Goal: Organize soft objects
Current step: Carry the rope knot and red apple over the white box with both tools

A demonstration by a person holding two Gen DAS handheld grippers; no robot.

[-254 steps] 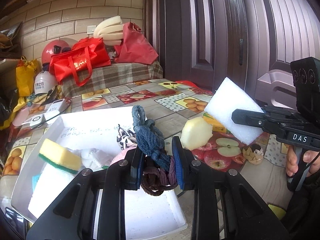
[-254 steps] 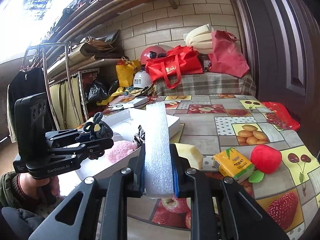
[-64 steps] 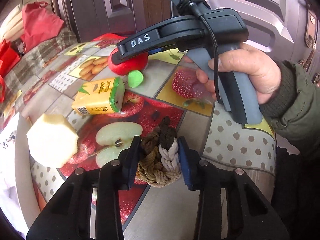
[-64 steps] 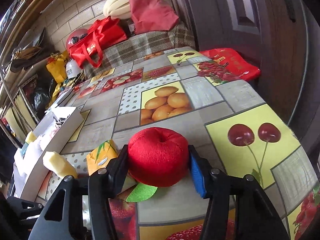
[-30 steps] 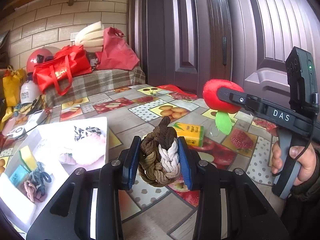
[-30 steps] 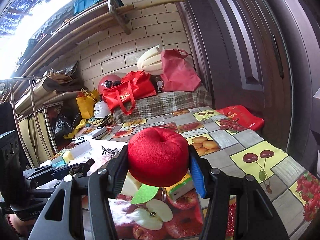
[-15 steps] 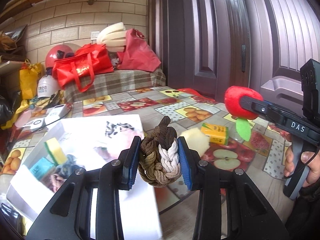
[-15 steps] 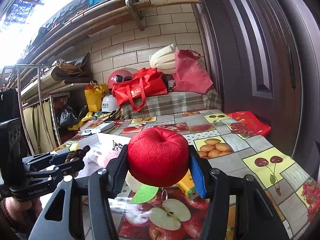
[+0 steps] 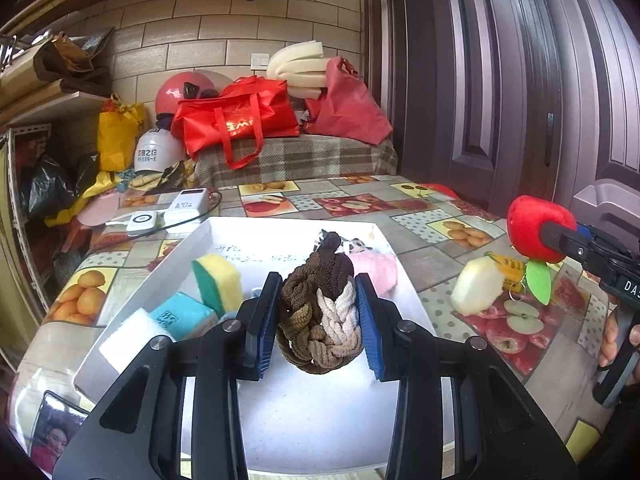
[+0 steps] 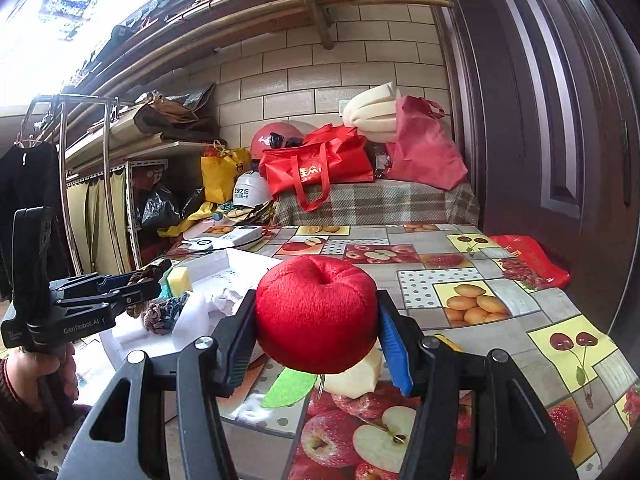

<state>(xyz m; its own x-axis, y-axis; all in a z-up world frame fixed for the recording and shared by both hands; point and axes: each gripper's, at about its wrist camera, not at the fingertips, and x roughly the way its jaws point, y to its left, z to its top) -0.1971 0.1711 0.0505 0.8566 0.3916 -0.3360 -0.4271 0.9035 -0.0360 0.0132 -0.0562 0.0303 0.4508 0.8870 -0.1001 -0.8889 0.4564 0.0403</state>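
The shallow white tray (image 9: 390,264) lies on the fruit-patterned tablecloth (image 9: 440,264), holding a yellow-green sponge (image 9: 218,282), a teal block (image 9: 182,314) and a pink fluffy pouf (image 9: 378,268); right of it sits a pale foam wedge (image 9: 476,286), with power banks (image 9: 184,210) behind.

The left gripper (image 9: 318,322), which a second ago held the braided rope knot (image 9: 318,316) with the white tray (image 9: 200,240) at lower left of the frame, now holds it over the tray's middle. The plush apple (image 9: 534,234) has slid from centre right to the right edge, and the white foam block (image 9: 132,330) now lies in the tray.
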